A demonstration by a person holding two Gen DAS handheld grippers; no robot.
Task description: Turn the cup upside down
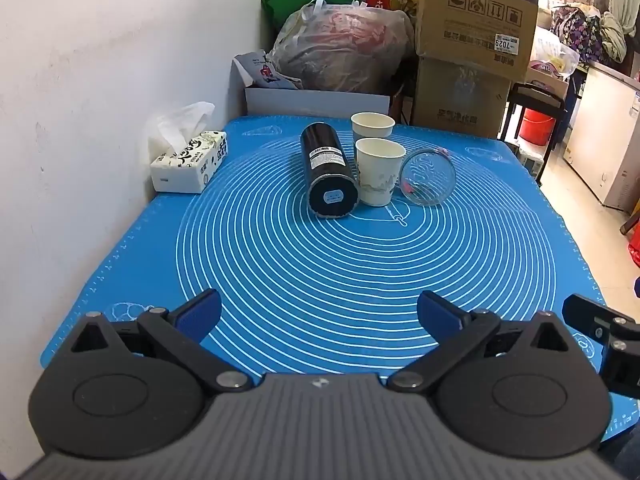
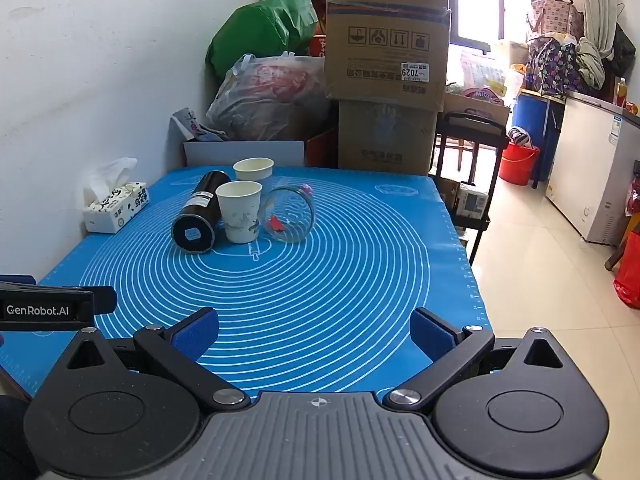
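Two white paper cups stand upright, mouths up, on the blue mat (image 1: 320, 264): a near one (image 1: 378, 172) (image 2: 241, 212) and a far one (image 1: 372, 126) (image 2: 253, 170). A black bottle (image 1: 326, 168) (image 2: 200, 216) lies on its side left of them. A clear glass jar (image 1: 427, 176) (image 2: 290, 214) lies on its side right of the near cup. My left gripper (image 1: 319, 312) is open and empty, well short of the cups. My right gripper (image 2: 315, 330) is open and empty, also near the mat's front edge.
A tissue box (image 1: 190, 160) (image 2: 116, 210) sits at the mat's left edge by the white wall. Cardboard boxes (image 1: 472, 40) (image 2: 386, 60) and plastic bags (image 1: 344, 48) are stacked behind the table. The right gripper's body (image 1: 600, 328) shows at the left view's right edge.
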